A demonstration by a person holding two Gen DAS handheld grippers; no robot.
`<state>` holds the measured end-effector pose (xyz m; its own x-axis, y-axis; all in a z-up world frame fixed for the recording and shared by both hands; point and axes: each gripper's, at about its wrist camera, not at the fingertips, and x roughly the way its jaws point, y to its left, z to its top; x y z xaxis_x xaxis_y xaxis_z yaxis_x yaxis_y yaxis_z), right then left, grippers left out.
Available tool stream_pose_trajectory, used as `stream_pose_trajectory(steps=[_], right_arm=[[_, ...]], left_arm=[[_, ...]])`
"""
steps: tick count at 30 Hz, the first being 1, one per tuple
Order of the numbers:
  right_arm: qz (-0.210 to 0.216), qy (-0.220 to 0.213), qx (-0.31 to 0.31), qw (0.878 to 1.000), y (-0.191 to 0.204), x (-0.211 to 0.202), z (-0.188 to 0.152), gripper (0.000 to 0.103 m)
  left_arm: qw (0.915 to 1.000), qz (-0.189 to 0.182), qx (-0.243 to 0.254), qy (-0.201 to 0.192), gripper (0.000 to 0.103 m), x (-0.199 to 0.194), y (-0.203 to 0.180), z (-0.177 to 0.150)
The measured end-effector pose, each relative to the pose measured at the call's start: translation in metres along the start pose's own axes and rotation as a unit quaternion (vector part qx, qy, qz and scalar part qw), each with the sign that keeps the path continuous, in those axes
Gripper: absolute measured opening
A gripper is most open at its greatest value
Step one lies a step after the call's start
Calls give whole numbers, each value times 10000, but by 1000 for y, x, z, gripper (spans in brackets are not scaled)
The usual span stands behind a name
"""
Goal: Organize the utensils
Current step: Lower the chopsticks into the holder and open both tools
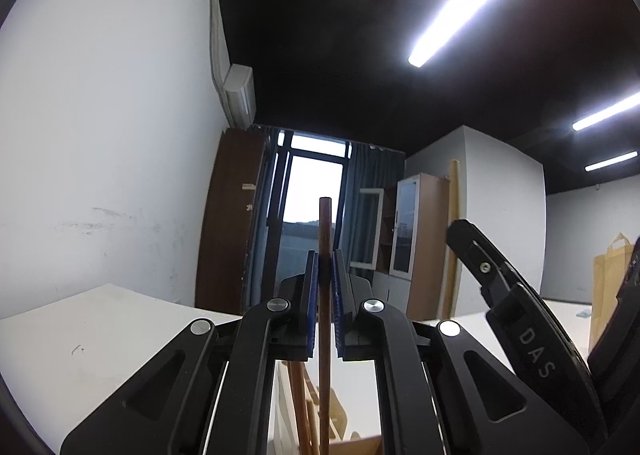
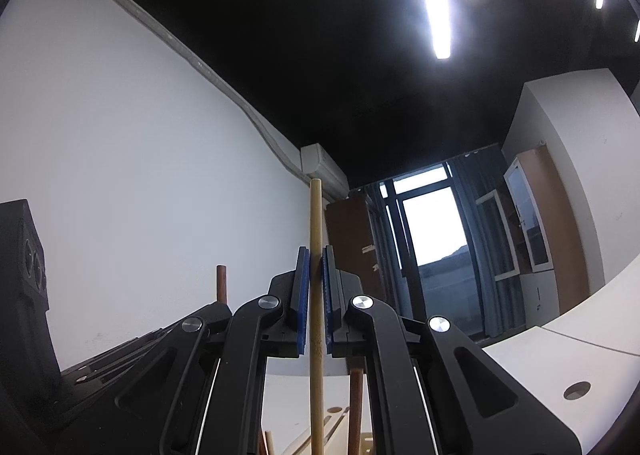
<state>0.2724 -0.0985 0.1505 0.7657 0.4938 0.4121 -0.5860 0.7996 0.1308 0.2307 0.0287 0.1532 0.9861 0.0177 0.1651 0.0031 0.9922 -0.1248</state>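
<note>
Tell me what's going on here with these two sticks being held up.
A person is sorting utensils with a handheld tool in each hand. The left tool is shut on a dark brown wooden handle, held upright. The right tool is shut on a lighter wooden handle, also upright. Both cameras point up toward the ceiling and window. More wooden utensils show below, but what holds them is unclear.

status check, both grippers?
Left gripper shut on dark brown wooden stick, upright. Right gripper shut on pale wooden stick, upright. Nothing blocking.
</note>
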Motion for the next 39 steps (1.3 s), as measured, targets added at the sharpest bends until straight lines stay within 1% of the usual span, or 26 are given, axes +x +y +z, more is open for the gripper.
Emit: stream_pose_trajectory(steps=[3,6,11,19,28,33,39], right_arm=[[37,156,-7,9999,-1,-1,-3,7],[79,336,50,9994,-3,-1,-3,7],[137,519,-106,9985,-6,-5,-1,7],[269,923,-99,9953,-11,-8,2,8],[335,1400,-18,9896,-15,-11,2,8],[337,1560,67,9872,-18,-10,-1,8],[342,1622,-55,9862,-14,-13,-7,9]], left_arm=[[9999,-20,116,74,6,-2,1,-4],[9998,-44,91,156,6,-1,6,-6],[9997,-93,-8,217,6,-6,13,-7],[9992,-252,-64,295,6,-12,17,-10],[9992,-273,-36,286,6,-18,21,-8],[9996,-254,-10,136,6,-15,17,-7],[9993,-256,190,186,6,-13,13,-14]])
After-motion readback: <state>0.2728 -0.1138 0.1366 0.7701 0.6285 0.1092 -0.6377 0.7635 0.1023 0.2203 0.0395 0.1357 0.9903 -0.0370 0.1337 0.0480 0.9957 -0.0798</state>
